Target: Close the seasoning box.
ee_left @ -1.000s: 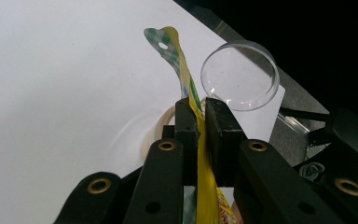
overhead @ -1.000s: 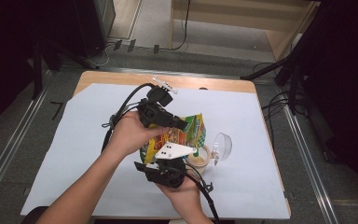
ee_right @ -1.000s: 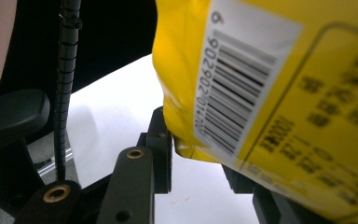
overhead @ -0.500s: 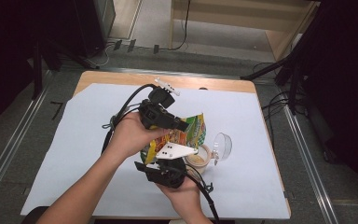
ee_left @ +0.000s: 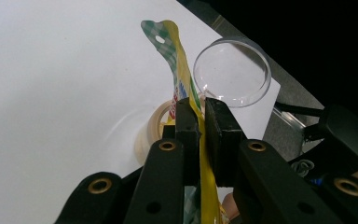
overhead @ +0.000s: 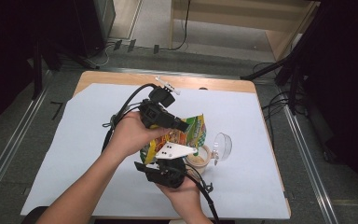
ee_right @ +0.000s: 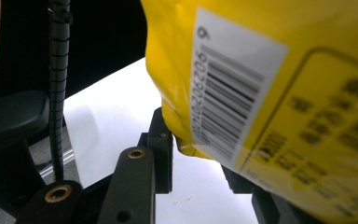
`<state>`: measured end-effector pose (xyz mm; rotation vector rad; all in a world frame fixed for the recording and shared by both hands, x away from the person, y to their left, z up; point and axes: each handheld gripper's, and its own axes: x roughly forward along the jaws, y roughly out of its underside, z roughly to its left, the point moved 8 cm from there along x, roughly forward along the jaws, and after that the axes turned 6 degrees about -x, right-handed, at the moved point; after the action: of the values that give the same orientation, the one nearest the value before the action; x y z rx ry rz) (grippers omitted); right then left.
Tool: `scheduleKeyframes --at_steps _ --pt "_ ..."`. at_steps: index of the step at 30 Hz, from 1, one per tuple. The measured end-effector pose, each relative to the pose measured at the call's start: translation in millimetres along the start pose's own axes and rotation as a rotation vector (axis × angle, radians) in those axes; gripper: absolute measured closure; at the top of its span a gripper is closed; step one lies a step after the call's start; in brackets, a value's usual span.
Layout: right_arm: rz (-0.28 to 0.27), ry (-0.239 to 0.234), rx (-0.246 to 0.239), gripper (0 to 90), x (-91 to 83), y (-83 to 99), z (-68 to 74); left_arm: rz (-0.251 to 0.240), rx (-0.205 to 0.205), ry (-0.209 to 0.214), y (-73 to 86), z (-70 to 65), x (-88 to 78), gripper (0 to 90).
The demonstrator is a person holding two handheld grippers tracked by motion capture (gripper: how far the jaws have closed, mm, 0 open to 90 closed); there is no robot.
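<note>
A yellow and green snack bag (overhead: 192, 133) is held tilted above a small beige cup (overhead: 199, 160) whose clear lid (overhead: 222, 145) stands swung open on the right. My left gripper (overhead: 184, 126) is shut on the bag's upper edge. In the left gripper view the pads (ee_left: 188, 122) pinch the thin yellow film (ee_left: 170, 42), with the cup rim (ee_left: 154, 126) and clear lid (ee_left: 230, 70) below. My right gripper (overhead: 168, 161) grips the bag's lower end from the near side. In the right gripper view (ee_right: 198, 154) the barcoded bag bottom (ee_right: 270, 70) sits between the jaws.
A white sheet (overhead: 74, 154) covers the wooden table (overhead: 121, 77). Black cables (overhead: 121, 109) loop from the left gripper across the sheet. A few crumbs (ee_right: 182, 200) lie on the sheet under the bag. The table's right edge is close to the cup.
</note>
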<state>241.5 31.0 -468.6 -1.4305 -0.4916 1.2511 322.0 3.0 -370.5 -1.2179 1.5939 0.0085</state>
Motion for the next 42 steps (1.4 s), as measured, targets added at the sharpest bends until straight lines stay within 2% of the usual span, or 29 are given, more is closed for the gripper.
scheduleKeyframes --at_steps 9,42 --pt "0.008 0.002 -0.014 69.1 -0.3 -0.5 -1.1 -0.015 0.002 0.003 -0.4 1.0 -1.5 84.8" --pt "0.009 -0.005 -0.017 69.3 -1.4 -1.8 6.7 -0.004 0.001 0.01 2.8 2.2 -3.1 84.8"
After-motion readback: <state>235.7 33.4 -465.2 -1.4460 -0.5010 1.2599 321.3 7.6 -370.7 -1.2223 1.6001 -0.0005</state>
